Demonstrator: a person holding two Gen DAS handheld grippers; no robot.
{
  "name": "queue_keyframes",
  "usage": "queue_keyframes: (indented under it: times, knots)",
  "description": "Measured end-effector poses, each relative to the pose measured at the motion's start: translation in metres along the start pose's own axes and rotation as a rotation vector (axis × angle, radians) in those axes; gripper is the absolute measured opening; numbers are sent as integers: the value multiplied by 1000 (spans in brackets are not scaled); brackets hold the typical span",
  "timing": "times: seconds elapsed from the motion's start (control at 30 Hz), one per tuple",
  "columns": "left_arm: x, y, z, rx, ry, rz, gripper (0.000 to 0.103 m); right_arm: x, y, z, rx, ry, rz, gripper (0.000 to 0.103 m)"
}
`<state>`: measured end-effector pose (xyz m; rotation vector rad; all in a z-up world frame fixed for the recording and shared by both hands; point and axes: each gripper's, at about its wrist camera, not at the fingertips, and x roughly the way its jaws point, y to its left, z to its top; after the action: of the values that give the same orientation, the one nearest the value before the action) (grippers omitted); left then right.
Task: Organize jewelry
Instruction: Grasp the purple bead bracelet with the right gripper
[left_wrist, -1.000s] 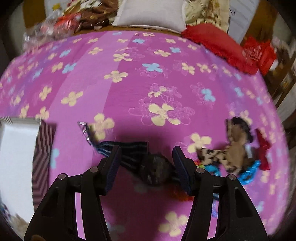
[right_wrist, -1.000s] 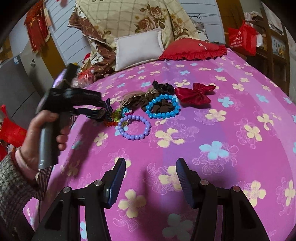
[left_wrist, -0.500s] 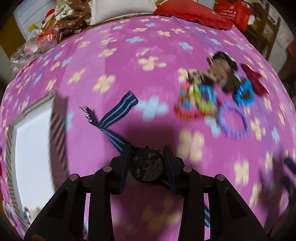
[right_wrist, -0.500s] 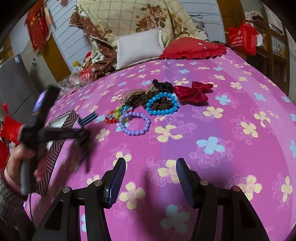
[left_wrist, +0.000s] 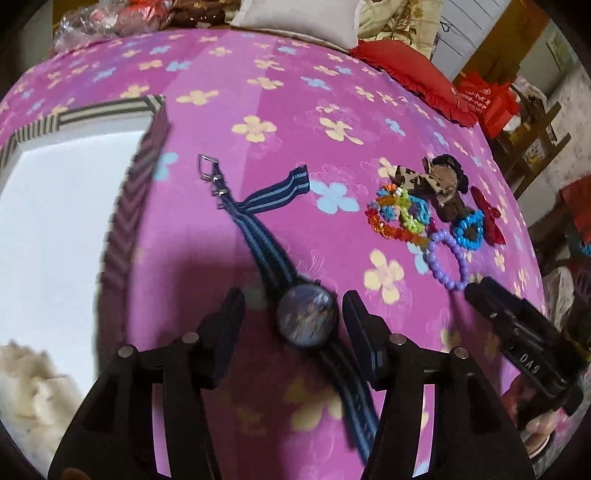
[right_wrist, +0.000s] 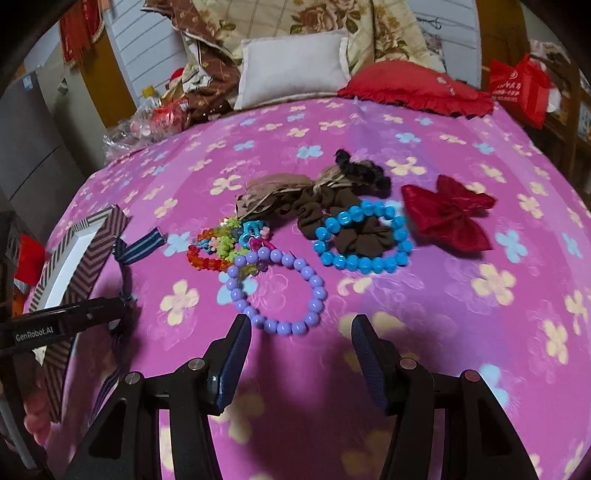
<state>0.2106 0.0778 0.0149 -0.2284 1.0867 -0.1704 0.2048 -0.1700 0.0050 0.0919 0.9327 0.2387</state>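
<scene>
My left gripper (left_wrist: 293, 314) is open; a dark-faced watch (left_wrist: 307, 322) with a blue striped strap (left_wrist: 258, 236) sits between its fingers without touching them, blurred, next to the striped white-lined box (left_wrist: 66, 206). My right gripper (right_wrist: 301, 345) is open and empty, just short of the purple bead bracelet (right_wrist: 277, 291). Beyond the purple bracelet lie a blue bead bracelet (right_wrist: 364, 238), a multicoloured bracelet (right_wrist: 221, 247), brown scrunchies (right_wrist: 354, 230) and a red bow (right_wrist: 448, 212). The left gripper (right_wrist: 74, 319) shows at the left of the right wrist view, by the box (right_wrist: 74, 266).
Everything lies on a pink flowered bedspread (right_wrist: 461, 332). A white pillow (right_wrist: 295, 66), a red cushion (right_wrist: 413, 88) and folded bedding stand at the far end. White fluff (left_wrist: 29, 398) lies in the box's near corner. The right gripper (left_wrist: 517, 332) shows at the right of the left wrist view.
The left gripper was shut on the watch half a second ago; its jaws have since opened and the watch is free. The right gripper moved closer to the purple bracelet.
</scene>
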Motion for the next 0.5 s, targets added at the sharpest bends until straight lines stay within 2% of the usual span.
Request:
queue_keyframes:
  times: [0.13,0.2,0.23,0.27,0.3,0.33,0.37,0.5]
  knots:
    - [9,-15,4,47,-25,34,64,8,5,6,-29,-23,-23,53]
    - [13,-23,1,96,-40,71,66,9,7,8,-30,-35,-19,44]
    - [16,-29,-2,135,-52,107,66,10,6,10,-11,-31,3,35]
    - [17,-34,-6,169,-60,139,63,12,6,11,4,-19,10,17]
    - [19,-39,-9,207,-69,179,55,13,7,12,-2,-15,-20,10]
    - [16,-43,-12,225,-82,164,39,13,9,12,-16,-14,-30,9]
    - [15,-44,-13,224,-64,155,32,12,10,11,-22,-8,-25,9]
    - [4,-38,-17,200,-58,109,31,0,11,7,-4,9,8,9]
